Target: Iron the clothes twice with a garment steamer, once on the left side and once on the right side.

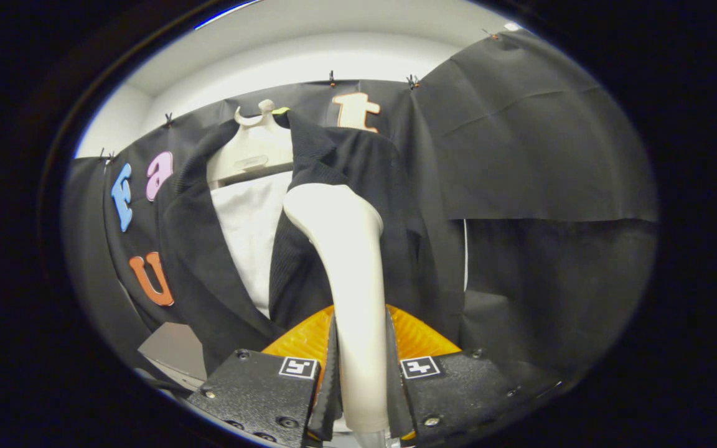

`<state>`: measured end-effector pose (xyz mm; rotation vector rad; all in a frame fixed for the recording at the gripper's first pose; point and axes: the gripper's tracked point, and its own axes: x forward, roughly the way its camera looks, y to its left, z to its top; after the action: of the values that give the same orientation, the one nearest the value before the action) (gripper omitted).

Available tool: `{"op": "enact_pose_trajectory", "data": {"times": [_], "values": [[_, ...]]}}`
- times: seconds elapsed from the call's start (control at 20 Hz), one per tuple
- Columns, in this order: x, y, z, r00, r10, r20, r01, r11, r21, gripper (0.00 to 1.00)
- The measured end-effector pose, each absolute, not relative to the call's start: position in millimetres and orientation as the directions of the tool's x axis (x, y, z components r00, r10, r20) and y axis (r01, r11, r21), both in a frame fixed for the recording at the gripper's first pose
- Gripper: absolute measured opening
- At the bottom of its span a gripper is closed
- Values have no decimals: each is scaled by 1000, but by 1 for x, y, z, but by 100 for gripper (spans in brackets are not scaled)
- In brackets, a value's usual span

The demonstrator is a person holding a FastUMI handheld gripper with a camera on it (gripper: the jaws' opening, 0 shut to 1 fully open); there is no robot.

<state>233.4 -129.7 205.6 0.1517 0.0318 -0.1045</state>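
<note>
A white garment steamer (349, 267) stands upright between my fingers, its handle clamped from both sides by my gripper (361, 367), which is shut on it. Its rounded head rests against the right front panel of a black jacket (358, 186). The jacket hangs open on a cream hanger (256, 146) over a white shirt (253, 230). The jacket's left panel (200, 249) hangs to the left of the steamer, apart from it.
Black cloth (539, 155) lines the booth behind and to the right of the jacket. A grey flat surface (175, 351) lies low on the left, beside my left finger. A white wall and ceiling rise above the cloth.
</note>
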Motion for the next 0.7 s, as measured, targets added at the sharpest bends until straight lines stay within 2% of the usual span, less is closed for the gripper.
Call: {"op": "enact_pose_trajectory", "data": {"times": [0.7], "values": [[238, -120, 168, 985, -151, -80, 157, 985, 77, 36]]}}
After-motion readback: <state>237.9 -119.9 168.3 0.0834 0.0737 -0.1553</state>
